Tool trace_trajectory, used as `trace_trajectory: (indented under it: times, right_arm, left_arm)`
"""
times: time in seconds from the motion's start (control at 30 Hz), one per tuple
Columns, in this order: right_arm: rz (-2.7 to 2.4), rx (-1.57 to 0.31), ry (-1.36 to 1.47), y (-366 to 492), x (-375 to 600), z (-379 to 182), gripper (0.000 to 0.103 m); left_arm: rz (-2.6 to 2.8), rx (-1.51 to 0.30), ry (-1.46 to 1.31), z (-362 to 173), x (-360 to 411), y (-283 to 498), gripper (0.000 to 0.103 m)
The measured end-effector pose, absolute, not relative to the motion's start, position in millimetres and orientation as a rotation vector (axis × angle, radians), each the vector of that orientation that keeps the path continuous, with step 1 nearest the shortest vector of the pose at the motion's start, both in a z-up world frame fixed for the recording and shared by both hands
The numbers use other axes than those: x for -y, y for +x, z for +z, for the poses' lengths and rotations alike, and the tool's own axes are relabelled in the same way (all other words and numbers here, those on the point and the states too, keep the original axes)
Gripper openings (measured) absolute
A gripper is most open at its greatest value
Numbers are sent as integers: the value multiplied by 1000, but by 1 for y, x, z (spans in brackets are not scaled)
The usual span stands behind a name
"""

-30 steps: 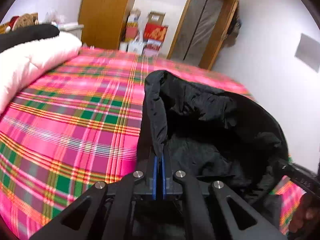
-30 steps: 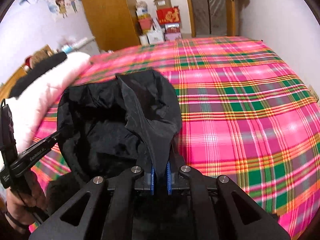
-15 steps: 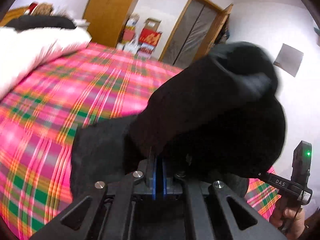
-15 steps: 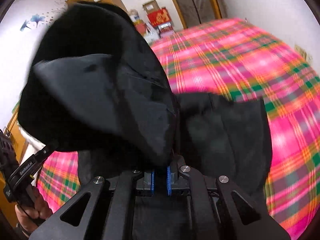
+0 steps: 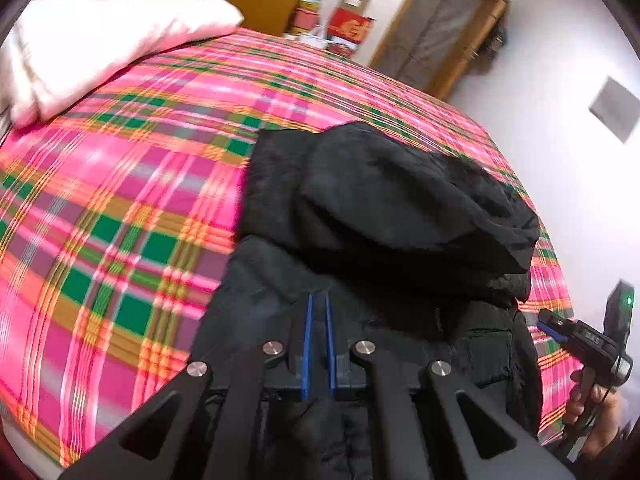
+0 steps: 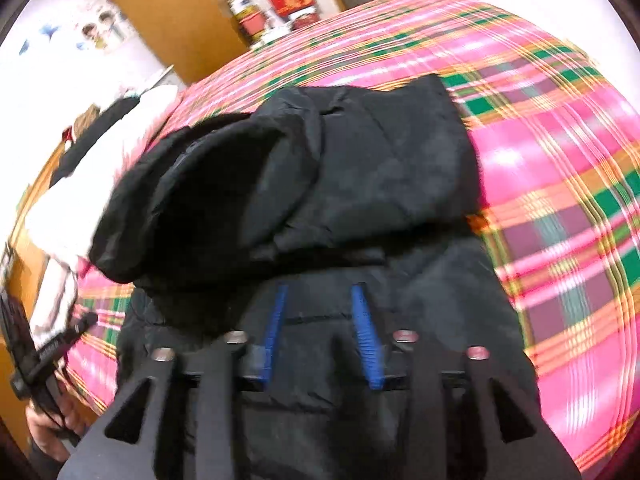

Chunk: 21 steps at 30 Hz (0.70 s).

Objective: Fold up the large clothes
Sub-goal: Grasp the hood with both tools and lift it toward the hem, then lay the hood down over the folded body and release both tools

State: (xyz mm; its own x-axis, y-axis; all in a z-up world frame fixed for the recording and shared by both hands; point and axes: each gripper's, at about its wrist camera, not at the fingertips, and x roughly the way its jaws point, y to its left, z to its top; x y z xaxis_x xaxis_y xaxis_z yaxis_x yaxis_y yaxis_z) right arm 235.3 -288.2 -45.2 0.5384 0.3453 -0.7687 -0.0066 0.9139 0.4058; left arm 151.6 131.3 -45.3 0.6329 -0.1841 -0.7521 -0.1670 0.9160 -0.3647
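A large black padded jacket lies in a folded heap on the pink plaid bed; its upper part is flopped over the lower part. It also shows in the right wrist view. My left gripper hovers over the jacket's near edge with its blue pads a narrow gap apart and nothing between them. My right gripper is open over the jacket's near part, its blue pads wide apart and empty. The right gripper's body also shows in the left wrist view, at the jacket's right side.
A white duvet with a black garment on it lies at the bed's head, far left. A wooden wardrobe, boxes and a door stand beyond the bed. A white wall runs along the right.
Both grippers swung the held jacket part up and over, laid it down on the rest, and let go. The right jaws opened wide; the left opened slightly.
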Motion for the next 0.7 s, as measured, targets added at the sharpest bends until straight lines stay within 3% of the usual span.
trace_trajectory:
  times: [0.17,0.27,0.5,0.53,0.57,0.6,0.7]
  right_arm:
    - [259,-955,527,241,293,-38,53]
    - [317,-939,572,251,275,-30,53]
    - [436,-987,623,312,212,-38,53]
    - [438,-1005,601,319,203,-45,49]
    - [427,-1008,583,322,199,-49,33]
    - [413,-1019,558,323,194,-56,6]
    - [379,-1028,523,309,197,-77,6]
  left_arm:
    - [-24,-825,-468,-26,-140,166,9]
    - [-74,-788,-446,-11,-129,199,29]
    - [-169,-785,-417,-16,-105,264,30]
    - [-177,-791,-416,-22,-103,268,30]
    - [-189,-797,-420,-27,-102,269,30]
    - [-200,-807,-425,-33,-102,269,30]
    - [-212,-863,-431,-49,-99,272,30]
